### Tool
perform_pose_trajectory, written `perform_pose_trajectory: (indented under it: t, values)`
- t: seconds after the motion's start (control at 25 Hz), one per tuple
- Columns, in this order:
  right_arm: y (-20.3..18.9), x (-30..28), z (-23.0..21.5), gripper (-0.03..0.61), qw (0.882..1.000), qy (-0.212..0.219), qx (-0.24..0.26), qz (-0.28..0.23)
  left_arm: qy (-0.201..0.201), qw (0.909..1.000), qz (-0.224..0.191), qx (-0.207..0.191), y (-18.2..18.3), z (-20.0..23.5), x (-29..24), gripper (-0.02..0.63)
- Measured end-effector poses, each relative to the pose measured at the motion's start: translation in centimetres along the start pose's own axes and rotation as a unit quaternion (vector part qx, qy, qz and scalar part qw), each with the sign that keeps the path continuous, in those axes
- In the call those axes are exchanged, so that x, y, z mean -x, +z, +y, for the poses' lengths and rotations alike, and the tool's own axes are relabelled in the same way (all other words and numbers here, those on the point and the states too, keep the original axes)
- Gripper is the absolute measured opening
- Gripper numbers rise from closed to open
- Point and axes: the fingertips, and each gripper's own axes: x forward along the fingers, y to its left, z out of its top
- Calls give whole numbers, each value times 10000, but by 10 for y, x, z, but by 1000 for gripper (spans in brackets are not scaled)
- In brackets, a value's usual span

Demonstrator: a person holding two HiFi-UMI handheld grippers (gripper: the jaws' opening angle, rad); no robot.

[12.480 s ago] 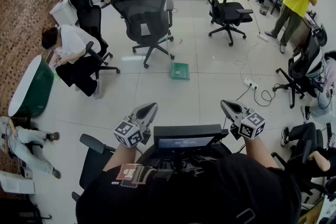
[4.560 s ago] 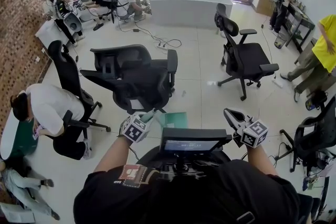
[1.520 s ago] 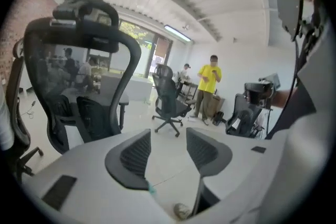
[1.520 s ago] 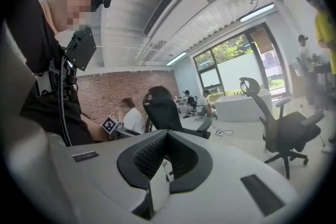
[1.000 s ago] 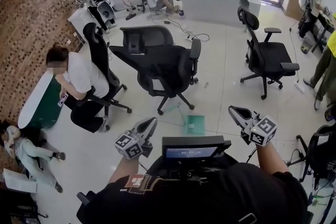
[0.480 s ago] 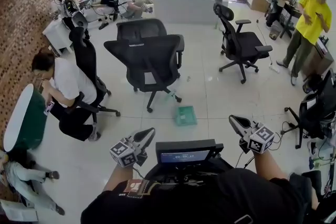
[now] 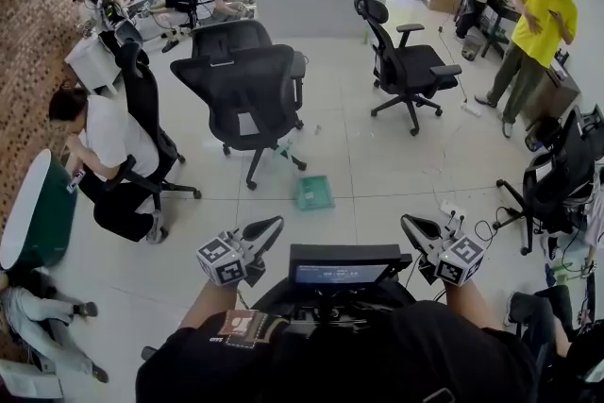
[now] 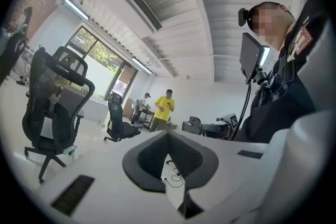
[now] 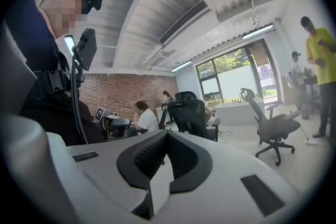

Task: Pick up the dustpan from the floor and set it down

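Observation:
The green dustpan [image 7: 313,193] lies flat on the white tiled floor, just beyond a black office chair's base. Both grippers are held level in front of the person's chest, well short of it. My left gripper [image 7: 272,226] points toward the dustpan from the lower left; in the left gripper view its jaws [image 8: 168,132] meet at the tip with nothing between them. My right gripper [image 7: 408,223] sits to the lower right, and in the right gripper view its jaws [image 9: 167,132] are also shut and hold nothing. The dustpan appears in neither gripper view.
A black office chair [image 7: 247,80] stands just behind the dustpan, another chair [image 7: 401,61] further right. A seated person [image 7: 99,142] is at the left, a person in yellow [image 7: 538,24] at far right. A power strip with cables [image 7: 453,210] lies on the right floor.
The head view has swung, so the dustpan now sits nearer the frame's middle and the person in yellow has come into view. Both grippers stay shut, held before the chest.

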Motion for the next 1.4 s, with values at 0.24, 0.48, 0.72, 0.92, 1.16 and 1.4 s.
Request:
perform_pose_trajectory:
  t: [0.24, 0.48, 0.72, 0.92, 1.16, 1.4]
  values:
    - [-28, 162, -20, 9, 9987, 492, -75, -67, 383, 9986, -232, 273, -49, -145, -82, 18]
    - [-63, 255, -27, 11, 9969, 745, -193, 190, 413, 9963, -335, 681, -98, -243, -122, 18]
    - [-62, 285, 26, 11, 9964, 846, -55, 86, 740, 9947, -441, 565, -99, -297, -54, 18]
    - [-66, 286, 123, 9, 9960, 848, 272, 23, 721, 9948, -605, 381, -113, -336, 50, 18]
    - [-92, 276, 283, 11, 9974, 650, 309, -55, 457, 9984, -297, 128, -170, -381, 220, 18]
    - [-107, 293, 397, 9, 9992, 373, -134, -99, 362, 9968, -519, 489, -175, -389, 304, 18]
